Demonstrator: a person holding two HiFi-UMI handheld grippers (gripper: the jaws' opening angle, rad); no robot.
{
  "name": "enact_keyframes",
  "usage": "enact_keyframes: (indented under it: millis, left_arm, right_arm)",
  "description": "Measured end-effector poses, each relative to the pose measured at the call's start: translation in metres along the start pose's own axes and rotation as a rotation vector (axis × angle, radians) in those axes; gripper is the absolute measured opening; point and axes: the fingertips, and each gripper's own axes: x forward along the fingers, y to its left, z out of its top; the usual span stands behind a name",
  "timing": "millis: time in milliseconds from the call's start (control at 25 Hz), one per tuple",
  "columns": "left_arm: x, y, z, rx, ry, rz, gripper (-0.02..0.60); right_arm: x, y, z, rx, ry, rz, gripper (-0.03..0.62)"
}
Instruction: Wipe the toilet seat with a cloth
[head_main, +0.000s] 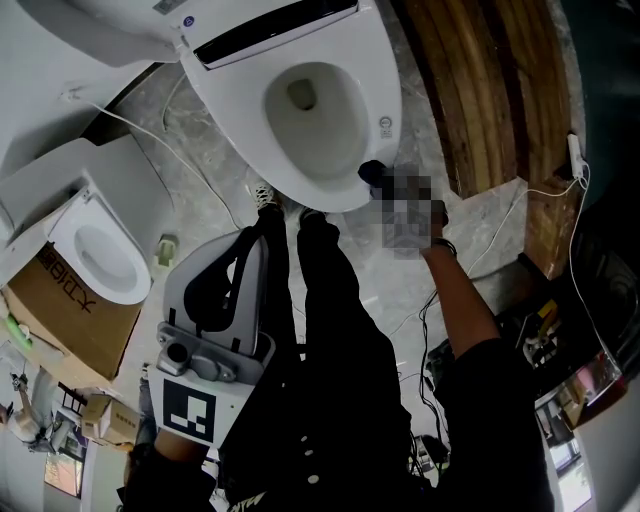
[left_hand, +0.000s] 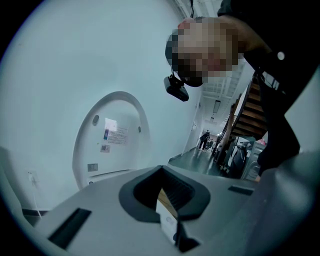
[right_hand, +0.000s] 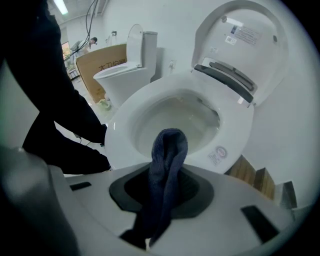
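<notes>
R gripper (right_hand: 169, 145) fingers clamped on dark blue fabric cloth (right_hand: 164, 190); white oval toilet seat (right_hand: 120, 131) just ahead of fingers. L gripper (left_hand: 172, 225) fingers together, empty, well back. Rec.: press cloth flat, follow rim w/ steady contact.

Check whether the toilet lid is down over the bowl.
No, the lid stands raised behind the open bowl in the right gripper view.

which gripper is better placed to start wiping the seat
Right: the right gripper is shut on the blue cloth at the front rim of the toilet seat. The left gripper is empty, back by the person's legs.
</notes>
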Motion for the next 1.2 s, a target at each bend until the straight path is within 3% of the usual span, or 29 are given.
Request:
enact_keyframes:
  millis: [360, 680, 1200]
  left_arm:
    - [0.004, -0.004, 0.0, -0.007, -0.001, -0.011, 0.011]
    - [0.006, -0.006, -0.003, -0.018, 0.0, -0.011, 0.011]
    - [0.007, -0.005, -0.005, -0.028, 0.002, -0.014, 0.011]
  right_arm:
    - [-0.003, 0.012, 0.0, 0.186, -0.001, -0.047, 0.089]
    - [-0.005, 0.017, 0.002, 0.424, 0.005, -0.105, 0.095]
    - [-0.005, 0.04, 0.015, 0.612, -0.012, -0.154, 0.097]
